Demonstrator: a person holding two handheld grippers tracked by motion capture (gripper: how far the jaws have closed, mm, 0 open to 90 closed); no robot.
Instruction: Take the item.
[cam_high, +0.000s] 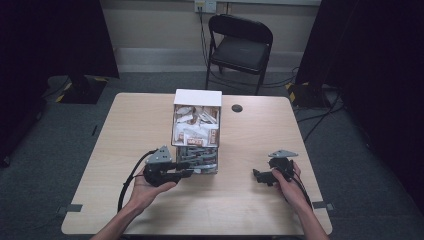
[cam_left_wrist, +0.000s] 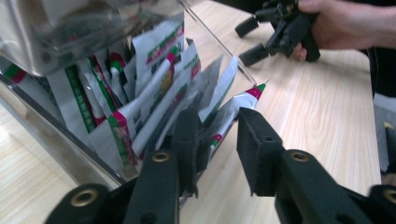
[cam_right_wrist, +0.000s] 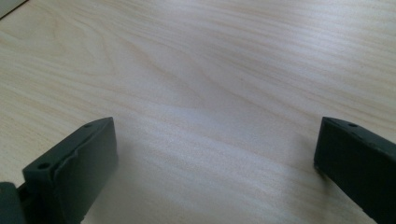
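Observation:
A clear two-tier box (cam_high: 216, 131) stands mid-table. Its upper tier holds white and brown sachets (cam_high: 196, 127); its lower tier holds white sachets with green and red print (cam_left_wrist: 140, 107). My left gripper (cam_high: 191, 172) reaches into the lower tier's front. In the left gripper view it (cam_left_wrist: 218, 114) is open, its jaws either side of a sachet with a green and red tip (cam_left_wrist: 236, 105), with a gap left. My right gripper (cam_high: 256, 176) rests low at the table's right, pointing left. Its jaws (cam_right_wrist: 217, 126) are wide open over bare wood and hold nothing.
A small black round disc (cam_high: 237, 108) lies on the table right of the box. A black folding chair (cam_high: 240, 47) stands beyond the far edge, with cables on the floor around it. Dark curtains hang at both sides.

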